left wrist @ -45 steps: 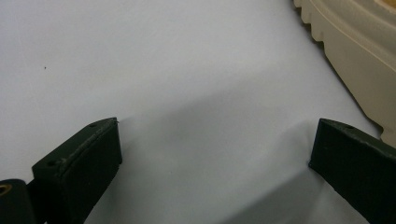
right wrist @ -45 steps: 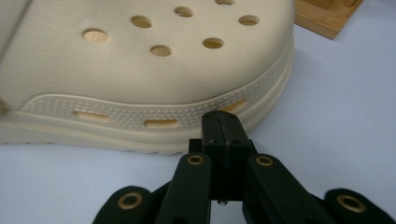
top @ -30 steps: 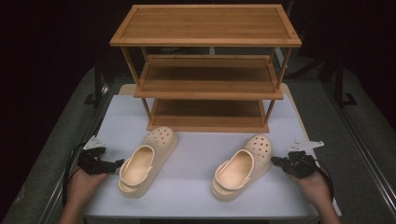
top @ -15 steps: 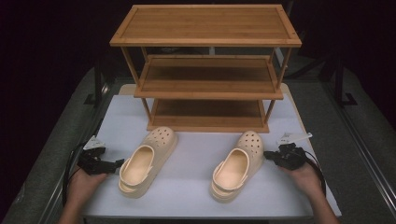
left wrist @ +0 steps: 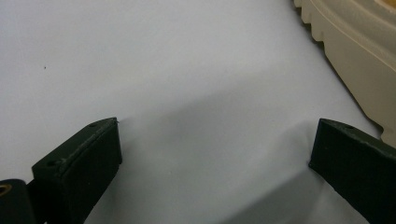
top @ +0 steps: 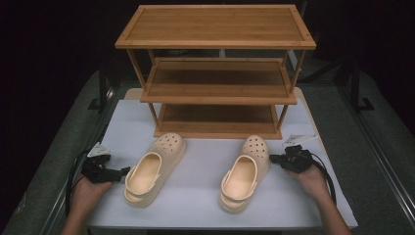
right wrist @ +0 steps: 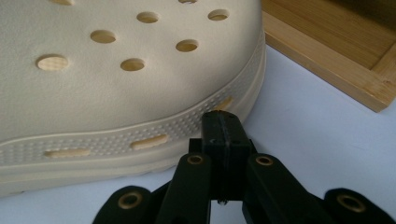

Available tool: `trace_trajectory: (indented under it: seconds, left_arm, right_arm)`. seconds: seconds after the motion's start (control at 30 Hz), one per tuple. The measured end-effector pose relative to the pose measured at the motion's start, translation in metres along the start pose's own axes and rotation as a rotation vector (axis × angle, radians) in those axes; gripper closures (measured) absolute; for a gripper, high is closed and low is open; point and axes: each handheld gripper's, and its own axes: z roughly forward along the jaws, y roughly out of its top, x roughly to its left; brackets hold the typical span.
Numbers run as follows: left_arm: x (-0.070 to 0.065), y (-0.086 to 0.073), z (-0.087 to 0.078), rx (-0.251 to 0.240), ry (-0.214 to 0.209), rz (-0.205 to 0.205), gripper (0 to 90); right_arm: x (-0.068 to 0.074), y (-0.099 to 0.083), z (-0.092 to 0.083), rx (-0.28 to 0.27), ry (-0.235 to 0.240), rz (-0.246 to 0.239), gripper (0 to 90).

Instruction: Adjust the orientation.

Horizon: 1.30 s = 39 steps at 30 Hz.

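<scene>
Cream foam is what we have in front of us: two clogs lying on the white surface (top: 205, 196), toes toward the three-tier bamboo shoe rack (top: 215, 68) that stands at the far side. We see the left clog (top: 151, 171) angled, its toe tipped to the right in the high view, and the right clog (top: 247, 171) angled the same way, well apart from its mate.

Our right gripper (top: 275, 158) sits just beside the right clog's toe end, low over the surface, and in the right gripper view its fingers (right wrist: 223, 135) are pressed flat together with nothing between them, the tips right up against the dotted side band of the sole (touching or a hair short, we cannot tell). Beyond the clog, the bottom board of the rack crosses the upper right corner of that view.

Our left gripper (top: 122, 171) rests beside the heel half of the left clog, pointing at its side. Its fingers (left wrist: 88, 154) stand wide apart over bare white surface, holding nothing, with the ridged edge of the clog's sole just past the right-hand finger
</scene>
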Motion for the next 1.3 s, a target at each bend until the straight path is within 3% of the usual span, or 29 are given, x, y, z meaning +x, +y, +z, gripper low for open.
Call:
trace_trajectory:
  seconds: [0.57,1.3]
  left_arm:
    - [0.0,0.0,0.0,-0.001,-0.001,-0.001,1.1]
    - [0.0,0.0,0.0,-0.001,-0.001,-0.001,1.2]
  right_arm:
    - [0.008,0.027,0.024,0.026,0.007,-0.056,89.9]
    - [0.029,0.067,0.066,0.013,0.068,-0.115,89.9]
